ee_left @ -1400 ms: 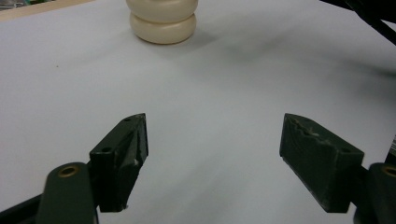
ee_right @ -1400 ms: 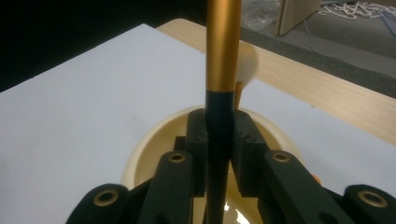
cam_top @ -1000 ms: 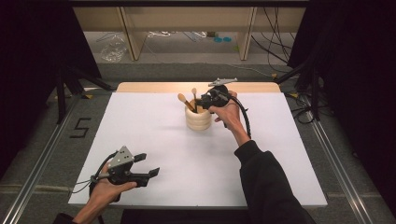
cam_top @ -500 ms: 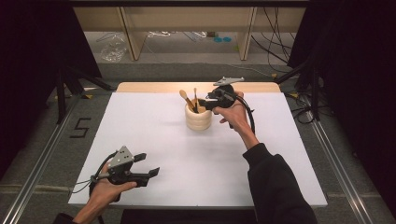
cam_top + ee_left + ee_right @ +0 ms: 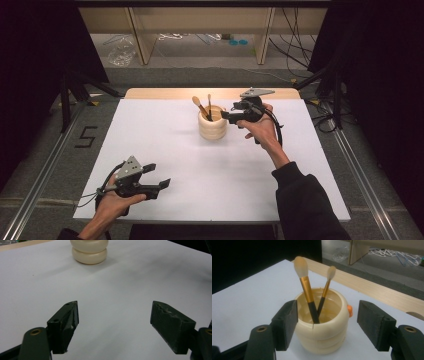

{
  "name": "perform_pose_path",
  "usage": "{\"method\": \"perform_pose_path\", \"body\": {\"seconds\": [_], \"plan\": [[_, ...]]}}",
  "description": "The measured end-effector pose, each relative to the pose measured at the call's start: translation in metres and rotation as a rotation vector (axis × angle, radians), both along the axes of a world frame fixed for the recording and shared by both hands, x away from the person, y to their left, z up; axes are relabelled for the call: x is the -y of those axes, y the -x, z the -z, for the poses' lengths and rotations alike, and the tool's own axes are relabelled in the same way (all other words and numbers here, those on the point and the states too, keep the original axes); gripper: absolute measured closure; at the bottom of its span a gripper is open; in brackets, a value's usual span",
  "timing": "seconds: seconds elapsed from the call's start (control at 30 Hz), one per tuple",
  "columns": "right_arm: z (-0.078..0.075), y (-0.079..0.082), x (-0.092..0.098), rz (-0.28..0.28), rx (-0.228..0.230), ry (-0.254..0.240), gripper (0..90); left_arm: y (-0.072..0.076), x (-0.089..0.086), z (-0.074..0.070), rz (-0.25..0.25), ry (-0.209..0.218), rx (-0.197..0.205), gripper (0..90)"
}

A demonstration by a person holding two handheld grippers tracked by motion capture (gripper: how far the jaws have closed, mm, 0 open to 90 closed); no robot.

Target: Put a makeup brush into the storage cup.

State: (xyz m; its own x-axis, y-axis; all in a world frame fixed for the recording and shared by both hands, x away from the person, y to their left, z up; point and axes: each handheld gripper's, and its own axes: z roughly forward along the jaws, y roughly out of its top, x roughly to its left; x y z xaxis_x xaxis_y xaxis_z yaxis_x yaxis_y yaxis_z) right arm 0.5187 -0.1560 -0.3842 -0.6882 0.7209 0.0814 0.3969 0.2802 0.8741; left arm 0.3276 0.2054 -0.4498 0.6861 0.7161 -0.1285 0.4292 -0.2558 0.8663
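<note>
Both brushes [image 5: 308, 293] stand in the cup [image 5: 212, 125] — right claw [image 5: 231, 116] has just been opening, empty beside it; left claw [image 5: 157, 176] released — little seems left.

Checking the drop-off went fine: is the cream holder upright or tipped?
Upright: the cream holder stands on its base on the white table, both brushes leaning inside.

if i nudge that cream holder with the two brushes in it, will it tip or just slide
The cream holder looks squat with a broad base, so it would probably slide. Its glossy ribbed wall may be slippery. The two brushes lean loosely and would likely rattle or shift.
</note>
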Motion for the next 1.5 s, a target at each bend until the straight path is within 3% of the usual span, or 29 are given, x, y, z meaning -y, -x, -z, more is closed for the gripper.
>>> {"method": "perform_pose_path", "body": {"seconds": [0.13, 0.2, 0.27, 0.47, 0.6, 0.63, 1.17, 1.5], "plan": [[-0.001, 0.01, 0.006, -0.002, 0.011, -0.007, 32.6, -0.001, -0.001, 0.0, -0.007, -0.003, 0.005, 22.7], [-0.002, 0.015, 0.007, -0.007, -0.008, -0.003, 31.0, 0.0, -0.001, 0.0, -0.01, -0.001, 0.006, 22.7], [-0.001, 0.021, 0.01, -0.009, 0.009, 0.01, 30.8, 0.0, -0.001, 0.0, -0.009, 0.001, 0.008, 22.7], [-0.001, 0.037, 0.015, -0.023, -0.008, -0.03, 29.7, -0.001, -0.001, 0.0, -0.01, 0.013, 0.008, 22.6], [0.002, 0.046, 0.017, -0.027, 0.006, -0.019, 29.1, 0.0, -0.001, -0.001, -0.018, 0.011, 0.008, 22.5], [0.002, 0.048, 0.018, -0.026, -0.009, -0.018, 28.9, 0.0, -0.001, -0.001, -0.019, 0.009, 0.011, 22.4], [0.01, 0.074, 0.026, -0.03, -0.005, -0.018, 27.5, 0.0, -0.002, -0.002, -0.022, 0.016, 0.016, 22.3], [0.014, 0.088, 0.031, -0.03, 0.004, -0.047, 26.0, 0.0, -0.001, -0.002, -0.022, 0.017, 0.018, 22.3]]}}
